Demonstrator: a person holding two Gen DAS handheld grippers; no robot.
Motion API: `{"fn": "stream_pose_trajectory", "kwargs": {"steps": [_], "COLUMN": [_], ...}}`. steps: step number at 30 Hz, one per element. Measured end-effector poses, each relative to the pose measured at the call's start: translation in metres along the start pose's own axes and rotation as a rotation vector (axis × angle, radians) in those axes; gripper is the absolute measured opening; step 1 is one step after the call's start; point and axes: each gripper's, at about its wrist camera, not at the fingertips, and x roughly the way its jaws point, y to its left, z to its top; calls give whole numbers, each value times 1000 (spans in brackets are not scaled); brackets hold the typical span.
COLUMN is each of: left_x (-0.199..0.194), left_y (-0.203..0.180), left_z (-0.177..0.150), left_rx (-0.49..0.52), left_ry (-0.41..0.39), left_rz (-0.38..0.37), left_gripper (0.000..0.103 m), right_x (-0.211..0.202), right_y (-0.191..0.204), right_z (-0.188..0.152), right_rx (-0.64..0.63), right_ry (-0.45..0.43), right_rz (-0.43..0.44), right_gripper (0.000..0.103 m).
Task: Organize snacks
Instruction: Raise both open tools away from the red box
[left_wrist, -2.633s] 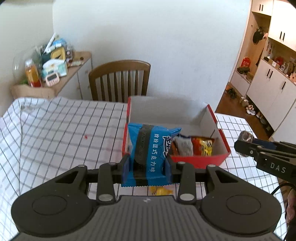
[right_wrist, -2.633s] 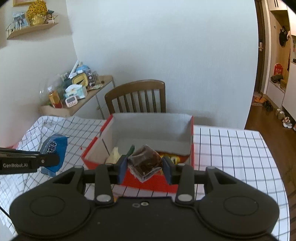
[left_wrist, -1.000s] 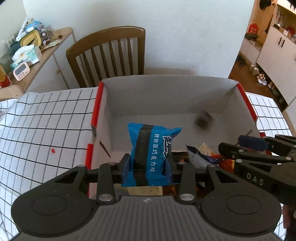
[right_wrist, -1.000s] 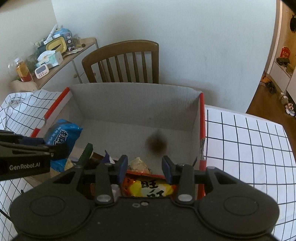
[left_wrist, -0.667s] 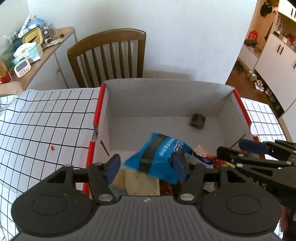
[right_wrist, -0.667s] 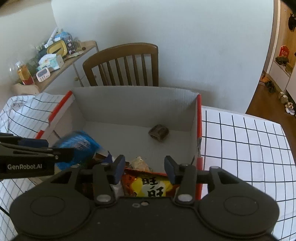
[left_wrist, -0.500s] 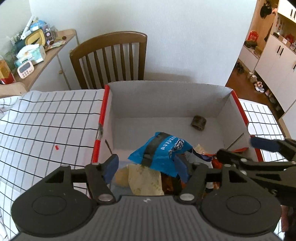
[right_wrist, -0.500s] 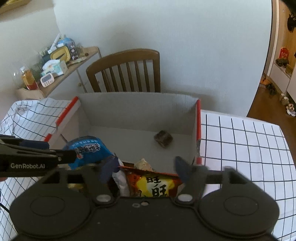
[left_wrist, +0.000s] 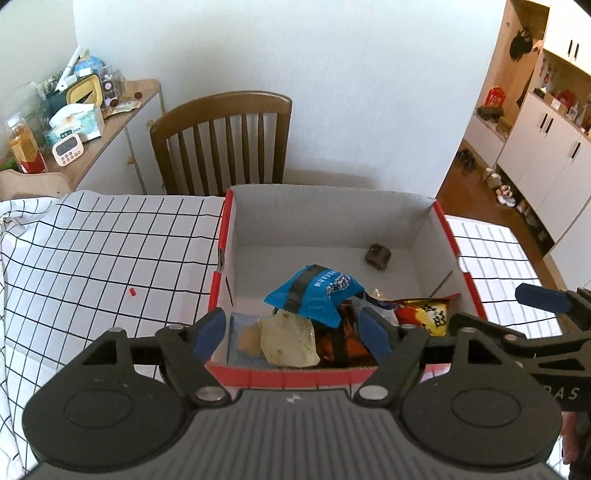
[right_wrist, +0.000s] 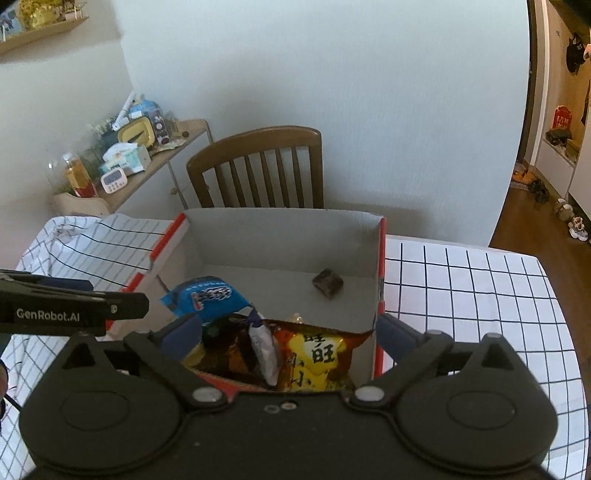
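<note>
The left gripper (left_wrist: 291, 326) hangs over the near wall of the box (left_wrist: 328, 206), its jaws opening with nothing pressed between them; the blue packet (left_wrist: 314, 291) lies free below, inside the box, on top of the other snacks heaped against the near wall. The right gripper (right_wrist: 291, 334) is over the same near wall, further toward the box's right side, its jaws opening wide and gripping nothing; its fingers frame the red-and-yellow bag (right_wrist: 317, 354) and a small white sachet (right_wrist: 263, 349) that lie in the box. A pale yellow bag (left_wrist: 288, 339) rests in the box's near left corner, partly under the blue packet. A small dark brown sweet (left_wrist: 377, 255) sits alone on the box floor near the far right corner, well apart from the heap. The box stands on the worktop (left_wrist: 92, 258), which is covered with a white grid-checked cloth. A wooden chair (left_wrist: 221, 144) is just behind the box's far wall, and a cluttered sideboard (left_wrist: 110, 125) stands further off to the box's left.
</note>
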Motion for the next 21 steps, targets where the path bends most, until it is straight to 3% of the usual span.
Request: {"fn": "stream_pose_trajectory", "kwargs": {"steps": [10, 17, 19, 21], "left_x": [-43, -59, -60, -61], "left_y": [2, 7, 8, 8], "left_z": [-26, -52, -62, -73], "left_rx": [20, 17, 15, 17], "left_ry": [-50, -50, -45, -36], "left_rz": [-25, -34, -30, -29], "left_gripper": [89, 89, 89, 89], "right_x": [-43, -69, -73, -75], "right_y": [12, 14, 19, 28], "right_z": [-24, -49, -57, -67], "right_rx": [-19, 28, -3, -81], "right_ry": [-52, -93, -71, -56], "right_rz": [41, 99, 111, 70], "right_gripper": [103, 103, 103, 103]}}
